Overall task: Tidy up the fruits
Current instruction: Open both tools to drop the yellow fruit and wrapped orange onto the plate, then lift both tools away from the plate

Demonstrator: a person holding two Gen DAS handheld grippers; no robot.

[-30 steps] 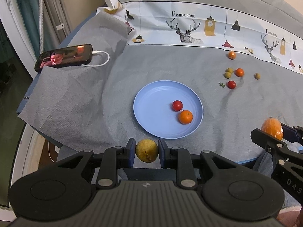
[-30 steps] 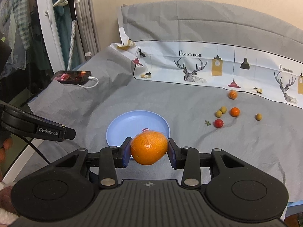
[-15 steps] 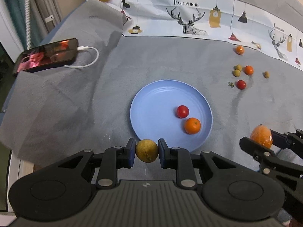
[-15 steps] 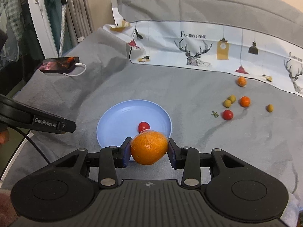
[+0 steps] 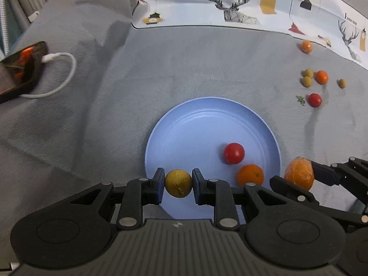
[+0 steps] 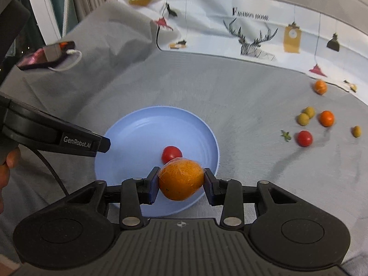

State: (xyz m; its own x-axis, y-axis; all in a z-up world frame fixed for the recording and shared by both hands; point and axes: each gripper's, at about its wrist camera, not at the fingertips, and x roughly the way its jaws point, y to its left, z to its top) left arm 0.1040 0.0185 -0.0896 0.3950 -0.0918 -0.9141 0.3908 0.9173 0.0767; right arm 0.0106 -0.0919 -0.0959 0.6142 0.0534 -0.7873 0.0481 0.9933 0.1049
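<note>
The left claw point(image 5: 178, 185) is clamped on a small round yellow-brown fruit point(image 5: 178, 183), one blue pad pressed to each side. It holds the fruit above the near left rim of the round light-blue plastic plate point(image 5: 184, 124).

The right claw point(image 6: 181, 184) is clamped on a larger orange fruit in clear wrap point(image 6: 181, 179), its pads tight against both flanks. In the left wrist view this fruit sits just off the plate's right edge, near side; in the right wrist view it hangs over the plate's near rim.

On the plate lie two items: a red cherry tomato point(image 5: 234, 153) right of centre, and a small round orange citrus point(image 5: 250, 175) just nearer, close beside it. Whether the two touch cannot be told.

The plate rests on a grey woven cloth point(image 5: 184, 69) covering the surface. Well right and farther off, loose fruit lies on the cloth: a second red tomato point(image 5: 314, 100) with a green stem scrap point(image 5: 300, 99) just left of it, two olive-yellow round fruits point(image 5: 307, 77) close together, an orange citrus point(image 5: 321, 77) just right of them, a lone olive-yellow fruit point(image 5: 342, 83) farther right, and another orange citrus point(image 5: 306, 46) at the far edge by the printed white fabric with deer motifs point(image 5: 230, 4).

At far left, a dark smartphone with a lit screen point(image 5: 20, 69) lies on the cloth, a white cable point(image 5: 62, 73) plugged in.

In the right wrist view, part of a person's hand point(image 6: 9, 163) shows at the left edge.
</note>
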